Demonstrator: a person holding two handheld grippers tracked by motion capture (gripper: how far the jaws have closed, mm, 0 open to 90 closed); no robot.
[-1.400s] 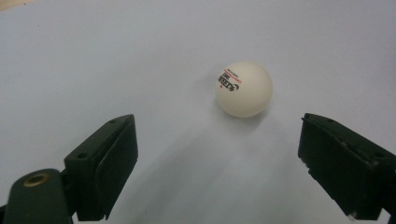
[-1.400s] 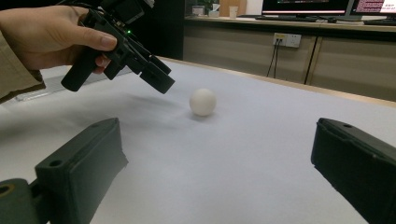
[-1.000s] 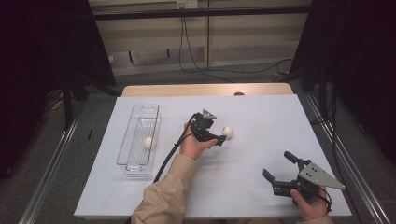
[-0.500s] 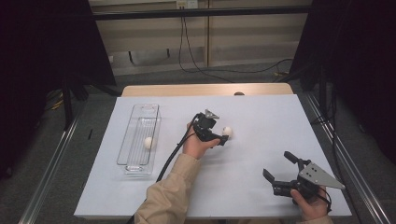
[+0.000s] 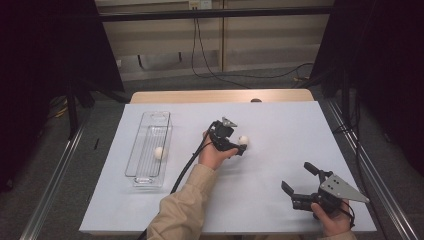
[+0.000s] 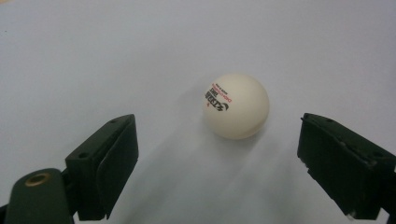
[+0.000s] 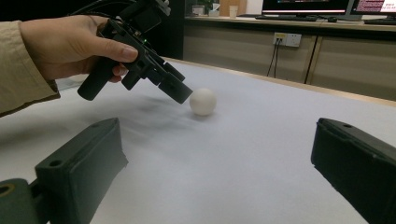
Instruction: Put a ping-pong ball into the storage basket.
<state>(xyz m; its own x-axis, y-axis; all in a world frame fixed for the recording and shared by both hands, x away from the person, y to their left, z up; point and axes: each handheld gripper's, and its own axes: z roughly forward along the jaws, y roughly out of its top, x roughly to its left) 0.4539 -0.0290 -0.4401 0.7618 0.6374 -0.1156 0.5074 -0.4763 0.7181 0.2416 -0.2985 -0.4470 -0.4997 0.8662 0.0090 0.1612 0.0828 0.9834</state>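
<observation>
**One ball binned, the second not yet gripped**

At the left of the white table (image 5: 280, 200) lies a clear bin (image 5: 142, 150), long and narrow, with one white ball (image 5: 159, 153) already resting inside it. Judging from that, part of the job looks done: one ball has been put away and another is being collected.

Near the middle of the table, the left gripper (image 5: 240, 147) leans down toward the second ball (image 5: 243, 140), which sits on the table surface just beyond its tips. In the left gripper view the ball (image 6: 236, 106) lies on the sheet ahead of the jaws and between their lines, with clear space on both sides; the pads (image 6: 114, 163) touch nothing. So this claw is released, spread wide, and the ball is not yet held. The right gripper view shows the same thing from the side: the left gripper's (image 7: 180, 93) tips hang just short of the ball (image 7: 202, 101), not around it.

At the right, near the table's front edge, the right gripper (image 5: 297, 182) is held by the right hand (image 5: 332, 220), well apart from both balls. Its jaws stand wide and empty.

What seems left: advance the left gripper until the ball sits between the pads, clench on it, lift, carry it leftward to the bin and let go. A round, light ball may roll away if nudged by one pad first, so a centred approach would matter.
</observation>
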